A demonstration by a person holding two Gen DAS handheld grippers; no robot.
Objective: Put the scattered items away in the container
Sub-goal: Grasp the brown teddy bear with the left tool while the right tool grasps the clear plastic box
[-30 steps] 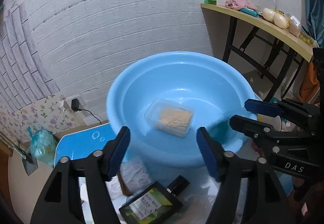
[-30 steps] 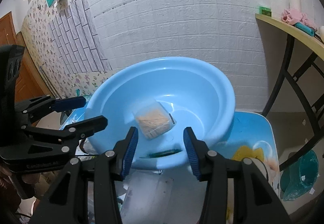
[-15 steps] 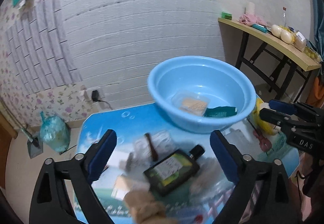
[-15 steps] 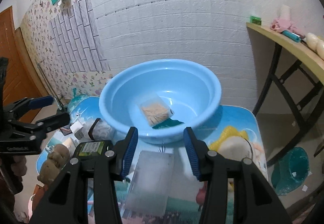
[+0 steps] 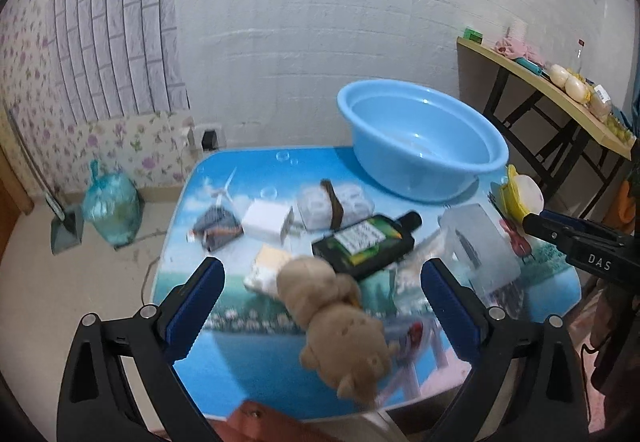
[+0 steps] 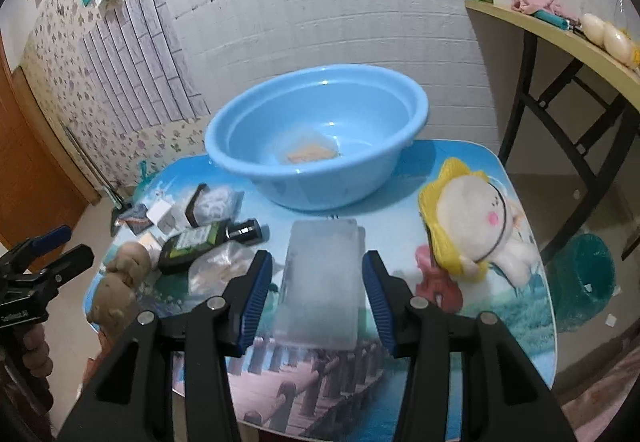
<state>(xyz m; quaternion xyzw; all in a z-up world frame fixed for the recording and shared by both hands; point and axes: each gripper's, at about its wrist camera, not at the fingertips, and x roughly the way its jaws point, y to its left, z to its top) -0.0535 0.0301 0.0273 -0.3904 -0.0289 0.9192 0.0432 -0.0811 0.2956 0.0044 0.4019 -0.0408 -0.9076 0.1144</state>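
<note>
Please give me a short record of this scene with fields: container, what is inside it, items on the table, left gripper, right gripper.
container: blue basin, at the far side of the table
inside: clear box of toothpicks
on table: brown plush toy, dark bottle, frosted plastic case, yellow and white plush toy, white charger
left gripper: jaws opening, wide, above the brown plush toy, holding nothing
right gripper: open, above the frosted plastic case, holding nothing

Lived-in home room: white brick-pattern wall [image 6: 320, 2] ahead, floral wallpaper [image 5: 32, 54] left, small picture-printed table [image 6: 500, 298] below, wooden side shelf [image 6: 560, 30] with clutter right, tied rubbish bag [image 5: 112, 202] on floor left
</note>
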